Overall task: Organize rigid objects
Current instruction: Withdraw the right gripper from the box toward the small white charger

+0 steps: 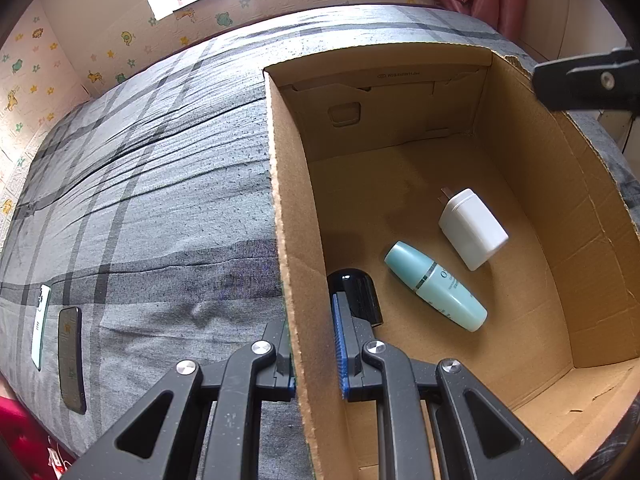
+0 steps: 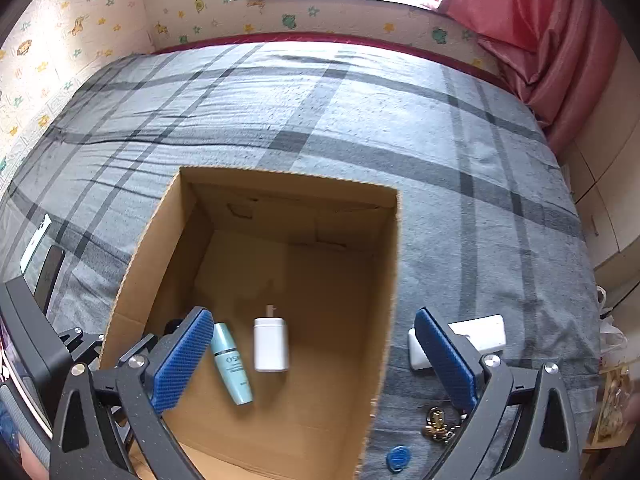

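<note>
cardboard box (image 2: 384, 320) is set open-topped on the bed (image 2: 320, 120), so loose rigid items can be dropped in from above. inside, on the box floor, a teal bottle (image 2: 232, 364) and a white charger (image 2: 271, 344) are seen lying flat, just beside each other, with a black rounded object (image 1: 356, 292) near the left wall. the wall of the box is pinched by the left gripper (image 1: 314, 344), one finger outside and one inside, probably to steady the box while it is filled. the right gripper (image 2: 316, 364) is held above the box, tilted steeply down, with jaws spread wide and nothing between the pads; a release over the box is the likely reading. still out on the bed, right of the box, are a white power bank (image 2: 480, 336), a brass key bunch (image 2: 438, 424) and a blue token (image 2: 398, 458); two phones (image 1: 60, 348) are left lying on the far side. these are judged the remaining pieces to be gathered.
</note>
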Demonstrator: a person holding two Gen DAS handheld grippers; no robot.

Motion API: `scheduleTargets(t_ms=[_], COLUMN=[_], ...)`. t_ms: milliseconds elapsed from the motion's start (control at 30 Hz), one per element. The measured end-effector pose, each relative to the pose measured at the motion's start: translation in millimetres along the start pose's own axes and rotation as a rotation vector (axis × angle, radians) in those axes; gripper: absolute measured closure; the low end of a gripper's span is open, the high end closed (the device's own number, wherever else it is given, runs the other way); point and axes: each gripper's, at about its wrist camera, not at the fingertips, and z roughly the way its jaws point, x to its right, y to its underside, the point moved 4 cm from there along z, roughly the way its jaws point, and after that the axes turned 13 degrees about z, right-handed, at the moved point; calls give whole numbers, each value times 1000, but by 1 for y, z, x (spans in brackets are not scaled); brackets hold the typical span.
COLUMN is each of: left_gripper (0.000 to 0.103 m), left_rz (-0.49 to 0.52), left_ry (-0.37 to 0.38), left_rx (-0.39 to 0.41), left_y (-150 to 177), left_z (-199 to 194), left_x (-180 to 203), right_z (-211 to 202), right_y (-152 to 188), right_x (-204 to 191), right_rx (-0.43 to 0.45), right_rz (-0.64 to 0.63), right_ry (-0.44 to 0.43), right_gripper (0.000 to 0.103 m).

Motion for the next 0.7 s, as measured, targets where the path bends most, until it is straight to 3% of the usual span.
scheduleTargets(t_ms=[400, 700], left_gripper=[88, 88], left_rz=[-1, -1], left_ry=[1, 1], left_rx=[1, 2], left_y=[1, 1], left_z=[0, 0], left_x=[-1, -2], right_z=[-27, -29], right_y=[-14, -5], right_x=[66, 115], right_rx=[48, 52], right_rz=[80, 154], right_ry=[54, 103], right_gripper=[0, 0])
